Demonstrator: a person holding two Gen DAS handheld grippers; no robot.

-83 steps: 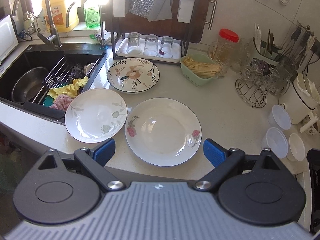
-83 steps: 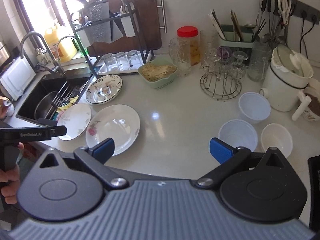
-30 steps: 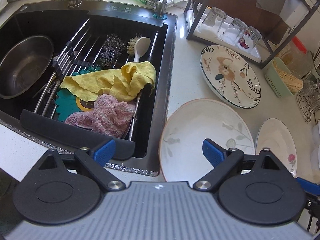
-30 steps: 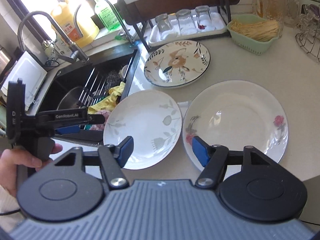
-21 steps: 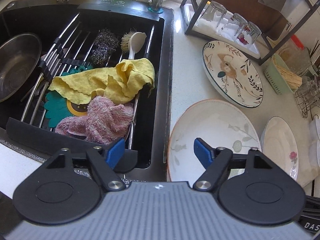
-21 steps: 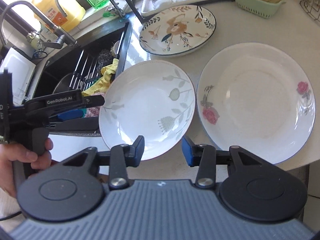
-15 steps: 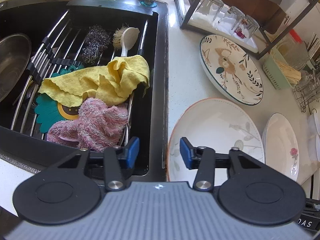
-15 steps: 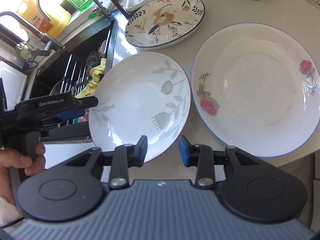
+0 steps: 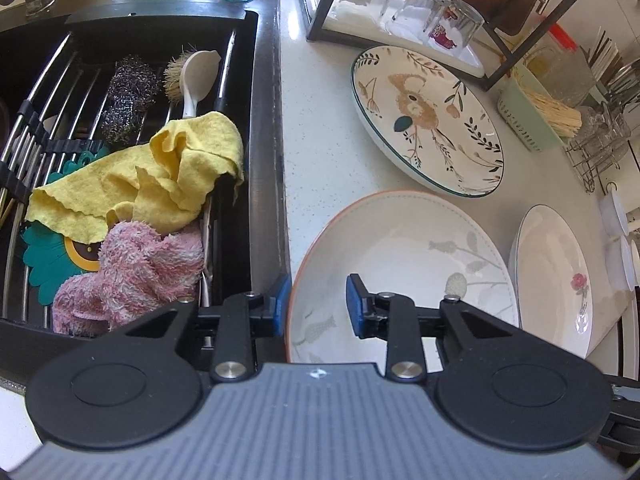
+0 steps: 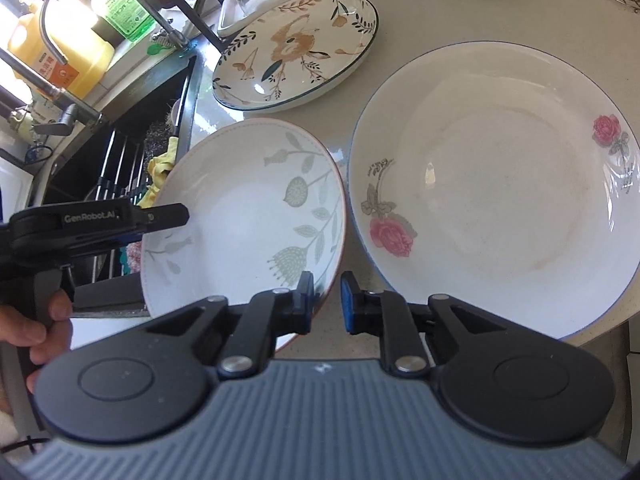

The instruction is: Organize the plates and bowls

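A white plate with grey-green leaves [image 9: 404,256] [image 10: 248,216] lies at the counter's front left, beside the sink. My left gripper [image 9: 318,304] straddles its left rim, jaws narrowed but with a gap. My right gripper [image 10: 326,300] straddles its near right rim, jaws nearly closed. A large rose plate [image 9: 556,276] [image 10: 496,184] lies to the right. A flower-patterned plate [image 9: 428,120] [image 10: 296,48] lies behind them. The left gripper also shows in the right wrist view [image 10: 168,214].
The black sink [image 9: 264,80] on the left holds a yellow cloth [image 9: 140,176], a pink cloth [image 9: 136,272], a brush and a scourer. A glass rack [image 9: 400,12], a green basket [image 9: 532,116] and white bowls [image 9: 618,232] stand further back and right.
Both grippers have moved in onto the leaf plate's rim and their jaws have narrowed from wide open to a small gap. The plate seems tilted slightly.
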